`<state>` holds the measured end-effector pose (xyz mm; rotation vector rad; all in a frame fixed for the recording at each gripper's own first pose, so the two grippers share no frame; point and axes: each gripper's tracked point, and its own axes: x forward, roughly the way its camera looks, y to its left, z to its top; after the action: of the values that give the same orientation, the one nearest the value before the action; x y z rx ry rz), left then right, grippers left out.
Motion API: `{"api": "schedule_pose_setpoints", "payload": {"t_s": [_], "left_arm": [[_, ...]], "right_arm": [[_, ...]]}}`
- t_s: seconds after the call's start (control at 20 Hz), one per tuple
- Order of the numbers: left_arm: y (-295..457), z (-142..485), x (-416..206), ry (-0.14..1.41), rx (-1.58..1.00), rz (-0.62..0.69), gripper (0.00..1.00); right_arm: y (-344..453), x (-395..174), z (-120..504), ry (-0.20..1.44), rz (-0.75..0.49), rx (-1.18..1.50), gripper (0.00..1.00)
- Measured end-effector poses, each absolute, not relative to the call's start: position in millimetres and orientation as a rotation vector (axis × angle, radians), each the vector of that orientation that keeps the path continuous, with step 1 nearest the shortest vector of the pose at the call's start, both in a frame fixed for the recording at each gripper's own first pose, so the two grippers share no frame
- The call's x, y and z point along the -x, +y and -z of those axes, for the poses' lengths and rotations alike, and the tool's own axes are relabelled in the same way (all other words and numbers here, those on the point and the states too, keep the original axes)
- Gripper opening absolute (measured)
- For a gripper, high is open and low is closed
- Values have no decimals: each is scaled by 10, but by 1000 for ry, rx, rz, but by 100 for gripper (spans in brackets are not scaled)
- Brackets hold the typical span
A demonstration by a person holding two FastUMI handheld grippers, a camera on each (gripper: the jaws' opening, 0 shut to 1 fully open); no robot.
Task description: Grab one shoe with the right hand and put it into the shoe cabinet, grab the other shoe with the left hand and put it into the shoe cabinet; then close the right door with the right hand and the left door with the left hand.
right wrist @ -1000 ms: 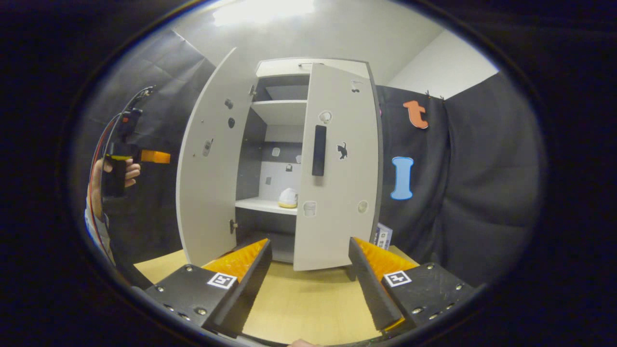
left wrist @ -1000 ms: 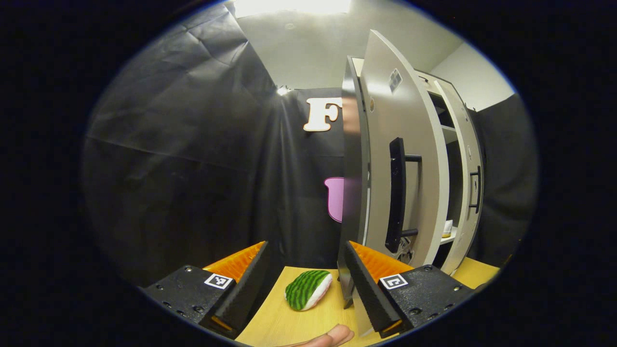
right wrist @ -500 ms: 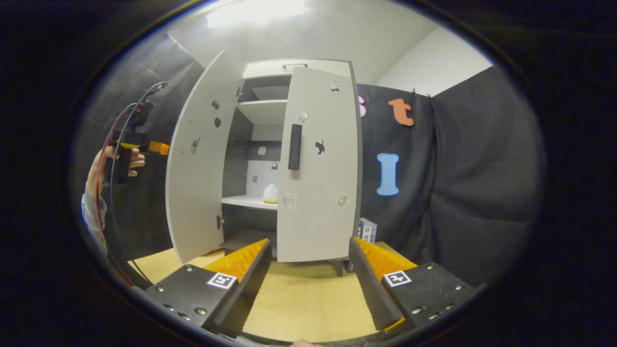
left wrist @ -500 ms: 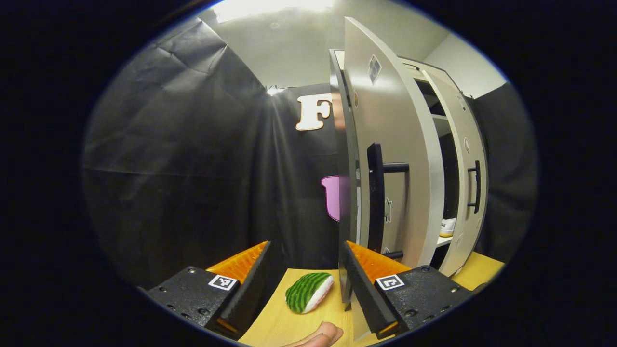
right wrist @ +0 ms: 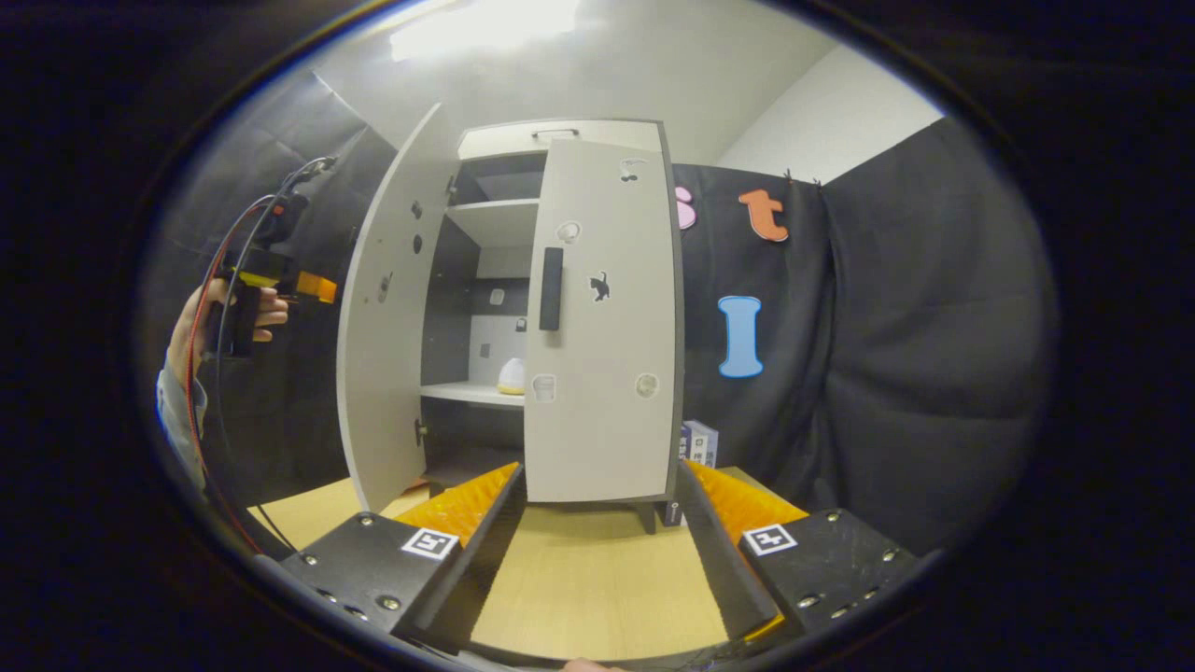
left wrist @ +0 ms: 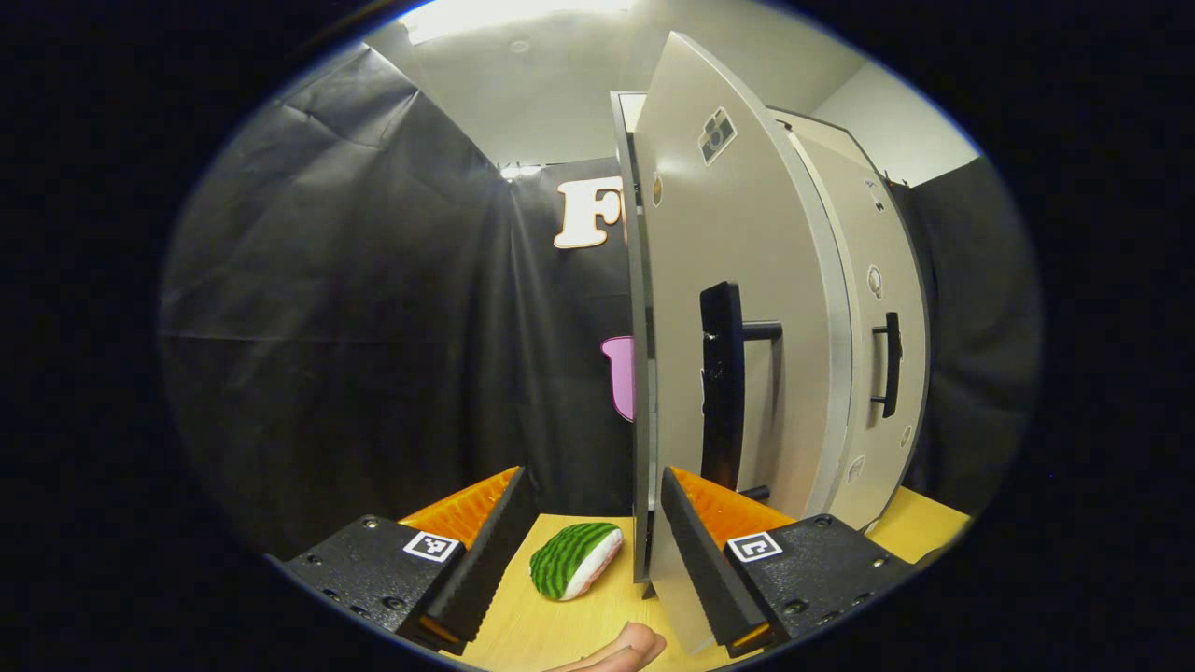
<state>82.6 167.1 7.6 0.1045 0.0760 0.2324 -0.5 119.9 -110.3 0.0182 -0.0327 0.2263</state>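
Black cloth backs the shoe cabinet (right wrist: pixel 560 317) on the counter (right wrist: pixel 597 588). Right door (right wrist: pixel 602 317) appears shut; left door (left wrist: pixel 738 308) stands open, edge-on just right of the left gripper (left wrist: pixel 588 551), handle vertical. Both grippers, right gripper (right wrist: pixel 597 560) included, stand apart, empty.

Ceiling light (right wrist: pixel 485 19) glares overhead; edges bend, darken; cabinet interior (right wrist: pixel 481 308) perhaps dim.

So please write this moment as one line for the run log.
stage: closing doors | right door: nearly shut | left door: open | left claw: open, near left door edge | right claw: open, holds nothing
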Motion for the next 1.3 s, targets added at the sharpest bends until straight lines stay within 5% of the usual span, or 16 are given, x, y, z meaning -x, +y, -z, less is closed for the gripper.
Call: {"api": "schedule_pose_setpoints", "payload": {"t_s": [0.95,1.3], "left_arm": [[869,19,-1282,58,-32,-125,90],[178,358,-1531,122,27,23,92]], "right_arm": [[958,-96,1345,10,-182,-102,93],[1005,-113,1232,19,-157,-98,95]]}}
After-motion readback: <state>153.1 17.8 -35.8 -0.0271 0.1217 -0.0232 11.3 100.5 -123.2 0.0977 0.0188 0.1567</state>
